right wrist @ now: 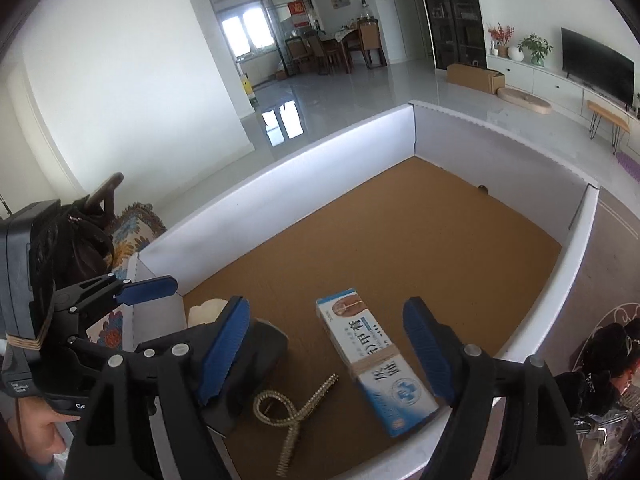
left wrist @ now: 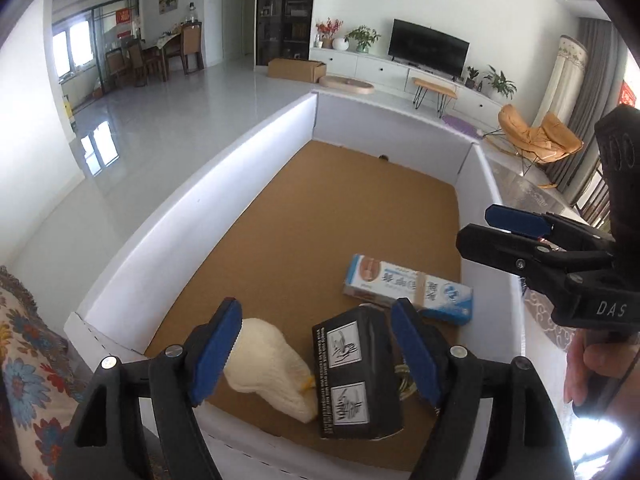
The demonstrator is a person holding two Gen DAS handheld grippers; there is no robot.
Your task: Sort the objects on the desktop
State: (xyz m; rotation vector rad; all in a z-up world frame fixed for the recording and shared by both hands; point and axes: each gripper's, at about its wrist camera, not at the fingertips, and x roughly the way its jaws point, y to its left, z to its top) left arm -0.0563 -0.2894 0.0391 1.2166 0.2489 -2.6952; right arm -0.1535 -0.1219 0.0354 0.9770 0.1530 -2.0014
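A white-walled box (left wrist: 168, 240) with a brown cardboard floor holds the objects. In the left wrist view my left gripper (left wrist: 317, 307) is open over its near end, with a black box bearing warning stickers (left wrist: 352, 372) and a cream knitted piece (left wrist: 272, 364) lying between its fingers. A blue-and-white carton (left wrist: 408, 290) with a rubber band lies further right. My right gripper (left wrist: 480, 230) reaches in over the right wall. In the right wrist view my right gripper (right wrist: 327, 304) is open, and the carton (right wrist: 376, 360) lies on the floor between its fingers. A gold spiral hair clip (right wrist: 292, 408) lies beside the black box (right wrist: 256, 360).
A floral cloth (left wrist: 24, 344) lies left of the box. Dark hair accessories (right wrist: 608, 344) sit on the patterned table to the right. A hand (left wrist: 588, 368) holds the right gripper's handle. The far half of the box floor (right wrist: 440, 232) is bare. A living room lies beyond.
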